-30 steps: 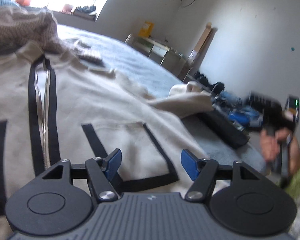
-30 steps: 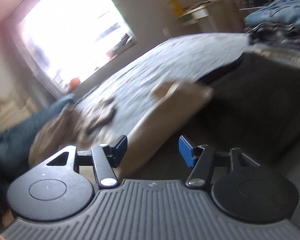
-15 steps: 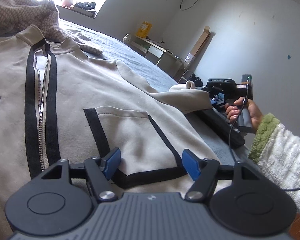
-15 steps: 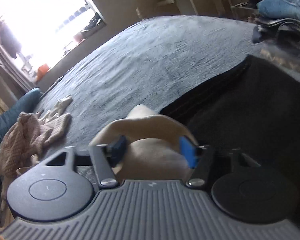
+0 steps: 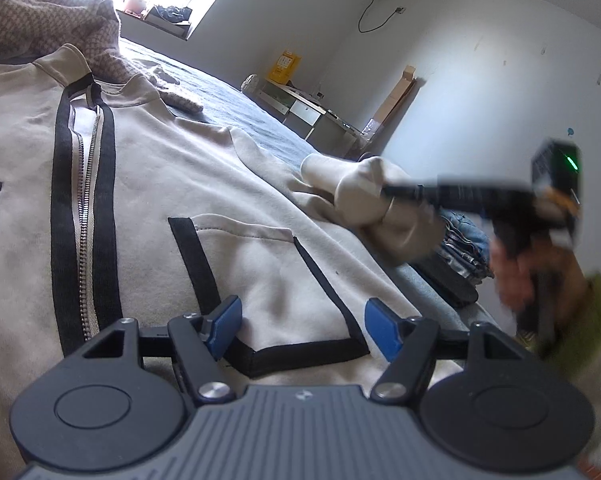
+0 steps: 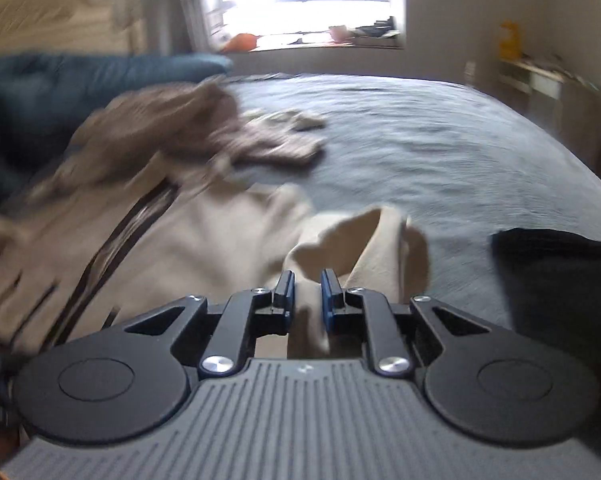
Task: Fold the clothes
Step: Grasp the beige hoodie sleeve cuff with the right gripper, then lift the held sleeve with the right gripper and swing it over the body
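A beige zip jacket (image 5: pixel 172 184) with black trim lies front-up on the bed. My left gripper (image 5: pixel 302 330) hovers open just above its lower hem by the black-edged pocket (image 5: pixel 260 272), with nothing between the fingers. The jacket's right sleeve (image 5: pixel 360 192) is lifted off the bed. In the right wrist view my right gripper (image 6: pixel 307 294) has its jaws closing, pinched on the sleeve's cuff (image 6: pixel 364 240), which bunches up in front of the fingers. The right gripper also shows blurred in the left wrist view (image 5: pixel 388 194), held by a hand (image 5: pixel 532 272).
A brown knitted garment (image 5: pixel 40 20) lies beyond the jacket's collar. The dark blue bedspread (image 6: pixel 420 152) stretches to the window. A folded black garment (image 6: pixel 556 276) sits at the bed's right edge, with folded jeans (image 5: pixel 460 240) near it. A desk (image 5: pixel 312 112) stands by the wall.
My right gripper closed on the sleeve cuff and swung it up and across toward the jacket's body, rolling as it went. The left gripper stayed open over the hem.
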Motion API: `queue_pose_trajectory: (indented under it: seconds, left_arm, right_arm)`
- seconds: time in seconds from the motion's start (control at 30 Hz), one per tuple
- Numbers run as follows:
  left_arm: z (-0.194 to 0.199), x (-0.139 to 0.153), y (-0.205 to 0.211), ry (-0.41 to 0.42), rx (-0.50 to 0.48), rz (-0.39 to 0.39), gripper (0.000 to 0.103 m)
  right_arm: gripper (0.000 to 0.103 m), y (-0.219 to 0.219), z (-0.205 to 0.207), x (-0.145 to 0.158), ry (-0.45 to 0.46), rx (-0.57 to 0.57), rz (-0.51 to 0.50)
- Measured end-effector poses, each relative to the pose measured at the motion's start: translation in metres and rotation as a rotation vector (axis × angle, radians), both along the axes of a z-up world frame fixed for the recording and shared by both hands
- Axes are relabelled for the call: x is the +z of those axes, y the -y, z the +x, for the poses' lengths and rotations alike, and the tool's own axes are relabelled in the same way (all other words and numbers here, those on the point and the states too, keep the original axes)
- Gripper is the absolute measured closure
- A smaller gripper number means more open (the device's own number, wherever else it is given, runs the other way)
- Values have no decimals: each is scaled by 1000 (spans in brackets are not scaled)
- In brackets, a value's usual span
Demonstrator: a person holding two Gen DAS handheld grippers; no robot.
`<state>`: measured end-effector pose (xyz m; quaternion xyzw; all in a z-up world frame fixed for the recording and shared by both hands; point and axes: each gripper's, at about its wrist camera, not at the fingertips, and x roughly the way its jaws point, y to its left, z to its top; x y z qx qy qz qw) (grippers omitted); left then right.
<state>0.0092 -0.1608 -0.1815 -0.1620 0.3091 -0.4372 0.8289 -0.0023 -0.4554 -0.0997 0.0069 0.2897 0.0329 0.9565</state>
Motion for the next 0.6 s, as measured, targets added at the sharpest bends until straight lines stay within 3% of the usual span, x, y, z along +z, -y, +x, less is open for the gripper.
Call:
queue_pose_trajectory:
  seconds: [0.1, 0.17, 0.3, 0.43, 0.6]
  left_arm:
    - [0, 0, 1, 1, 0, 3, 34]
    - [0, 0, 1, 2, 0, 3, 34]
    - [0, -1, 1, 3, 0, 0, 34]
    - [1, -1, 1, 4, -1, -1, 33]
    - [1, -2, 1, 5, -2, -5, 33]
  right_arm:
    - [86, -46, -26, -27, -39, 120, -155]
    - [87, -65, -43, -33, -58, 214, -188]
    - [82, -71, -67, -13, -40, 308, -158]
    - [60, -33, -56, 25, 49, 218, -25]
    - [52, -25, -22, 32, 43, 206, 16]
